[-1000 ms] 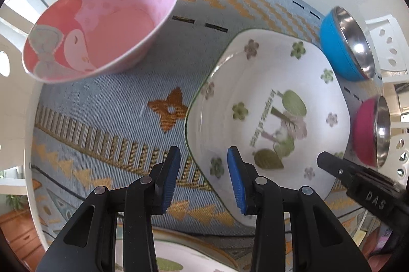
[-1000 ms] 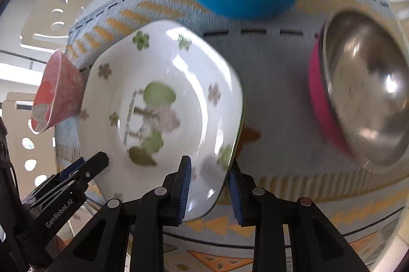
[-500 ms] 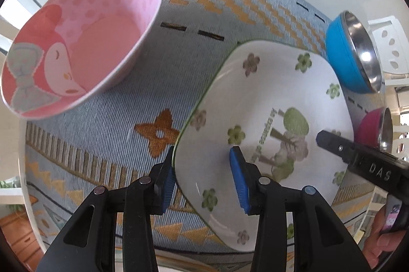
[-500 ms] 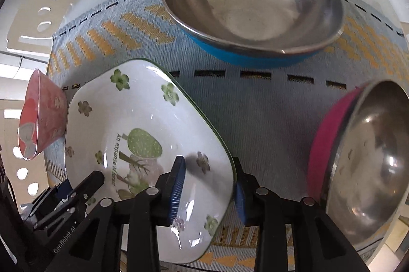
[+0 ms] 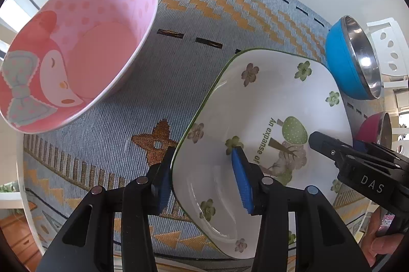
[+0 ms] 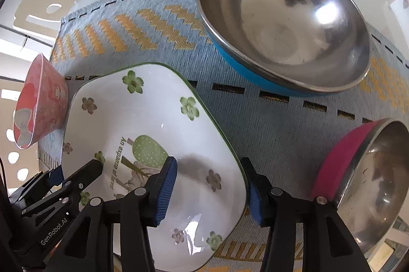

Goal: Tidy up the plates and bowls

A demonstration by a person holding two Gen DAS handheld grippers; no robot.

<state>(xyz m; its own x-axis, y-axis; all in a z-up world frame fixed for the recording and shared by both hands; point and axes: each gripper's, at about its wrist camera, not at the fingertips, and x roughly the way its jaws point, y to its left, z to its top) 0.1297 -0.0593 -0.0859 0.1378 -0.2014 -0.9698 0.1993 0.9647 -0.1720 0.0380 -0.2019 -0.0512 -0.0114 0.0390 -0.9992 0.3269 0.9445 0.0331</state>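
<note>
Left wrist view shows my left claw (image 5: pixel 204 182) opening astride the rim of the white square plate (image 5: pixel 268 103), flower-printed and green-edged, on the woven mat (image 5: pixel 179 82); my right claw (image 6: pixel 208 192) straddles the opposite rim, opening too.

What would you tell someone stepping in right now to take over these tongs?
Left tongs: straddling the near-left rim of the flowered square dish, opening, pads not pressing.
Right tongs: straddling the dish's opposite rim, also opening, no grip.
The dish sits on the woven mat, apparently just set down. Pink cartoon bowl to its left; blue steel bowl and magenta steel bowl to its right.
Nothing is stacked yet. Left to do: pull both tongs clear, then group the bowls.
</note>
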